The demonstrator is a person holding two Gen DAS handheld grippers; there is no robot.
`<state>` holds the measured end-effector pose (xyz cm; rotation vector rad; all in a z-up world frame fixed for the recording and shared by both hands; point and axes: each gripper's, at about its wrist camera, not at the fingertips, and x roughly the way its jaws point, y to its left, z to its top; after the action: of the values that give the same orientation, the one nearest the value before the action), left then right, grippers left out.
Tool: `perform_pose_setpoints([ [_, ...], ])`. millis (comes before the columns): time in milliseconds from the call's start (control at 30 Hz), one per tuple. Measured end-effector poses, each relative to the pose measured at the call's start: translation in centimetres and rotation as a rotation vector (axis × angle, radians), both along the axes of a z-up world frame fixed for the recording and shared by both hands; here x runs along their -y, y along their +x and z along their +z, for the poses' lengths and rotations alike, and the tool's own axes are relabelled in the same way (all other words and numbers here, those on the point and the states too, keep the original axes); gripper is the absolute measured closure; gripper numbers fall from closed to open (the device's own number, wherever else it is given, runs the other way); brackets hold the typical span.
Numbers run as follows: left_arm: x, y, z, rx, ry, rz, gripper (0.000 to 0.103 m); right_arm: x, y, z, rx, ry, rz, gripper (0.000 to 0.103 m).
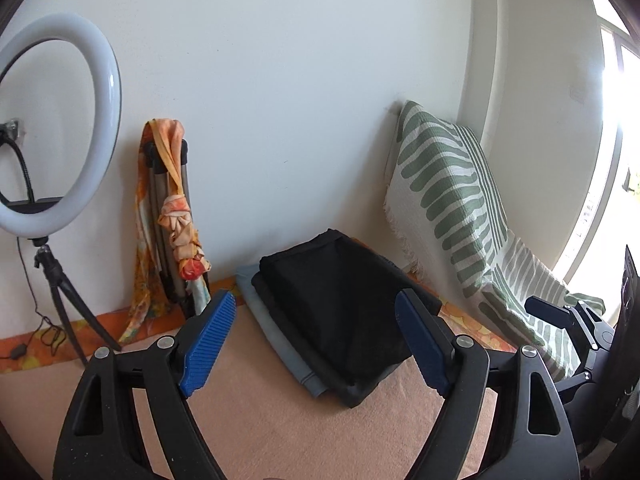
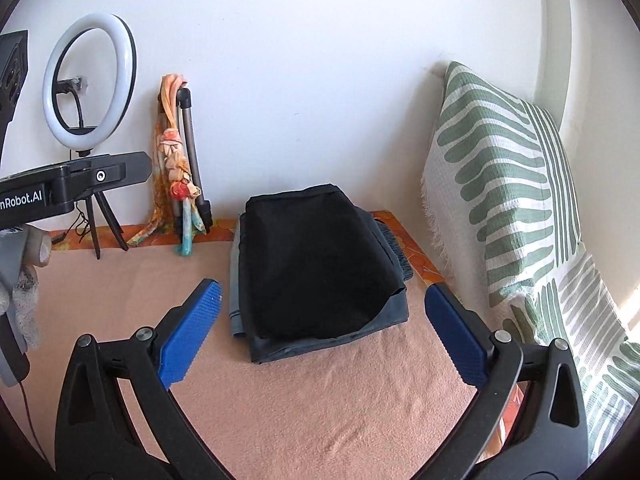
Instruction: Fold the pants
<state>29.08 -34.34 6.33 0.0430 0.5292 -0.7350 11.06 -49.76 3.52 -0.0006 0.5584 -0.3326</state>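
Observation:
Folded black pants (image 1: 340, 308) (image 2: 316, 268) lie on top of a small stack of folded garments, with a grey-blue one (image 1: 276, 328) (image 2: 235, 284) showing underneath, at the back of the peach cloth surface (image 2: 320, 408). My left gripper (image 1: 316, 344) hangs open above and in front of the stack, nothing between its blue pads (image 1: 208, 344). My right gripper (image 2: 324, 332) is also open wide and empty, held in front of the stack. In the right wrist view, part of the left gripper (image 2: 80, 184) and a gloved hand (image 2: 24, 280) show at the left edge.
A ring light on a tripod (image 1: 52, 128) (image 2: 90, 80) stands at the back left. Beside it leans a folded stand draped with an orange scarf (image 1: 172, 216) (image 2: 176, 160). A green-and-white patterned throw (image 1: 452, 200) (image 2: 504, 184) covers a seat at the right, by the wall.

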Motion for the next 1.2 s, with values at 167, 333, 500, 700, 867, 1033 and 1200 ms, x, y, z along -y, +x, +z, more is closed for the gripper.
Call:
perform_pose_setpoints([
  [167, -3.3, -3.8, 0.8, 0.016, 0.014, 0.05, 0.019, -2.8, -2.6, 1.0, 0.02, 0.009, 0.034, 0.0],
  [333, -6.6, -7.8, 0.6, 0.055, 0.048, 0.103, 0.016, -5.6, -5.0, 1.2, 0.037, -0.007, 0.061, 0.0],
  [500, -9.0, -11.0, -0.4, 0.077, 0.07, 0.134, 0.013, -7.9, -6.9, 0.5, 0.049, -0.003, 0.081, 0.0],
  [700, -11.7, -13.4, -1.9, 0.065, 0.047, 0.169, 0.003, -9.2, -8.4, -0.9, 0.055, 0.014, 0.086, 0.0],
  [867, -13.0, -14.5, -3.1, 0.066, 0.044, 0.185, 0.001, -9.5, -8.7, -2.3, 0.05, 0.026, 0.081, 0.0],
  [1033, -13.5, -15.0, -4.6, 0.096, 0.085, 0.209, 0.001, -10.0, -8.7, -3.6, 0.034, 0.025, 0.085, 0.0],
  [1200, -13.8, -15.2, -5.9, 0.099, 0.133, 0.228, 0.001, -10.0, -8.6, -4.3, 0.038, 0.015, 0.073, 0.0],
])
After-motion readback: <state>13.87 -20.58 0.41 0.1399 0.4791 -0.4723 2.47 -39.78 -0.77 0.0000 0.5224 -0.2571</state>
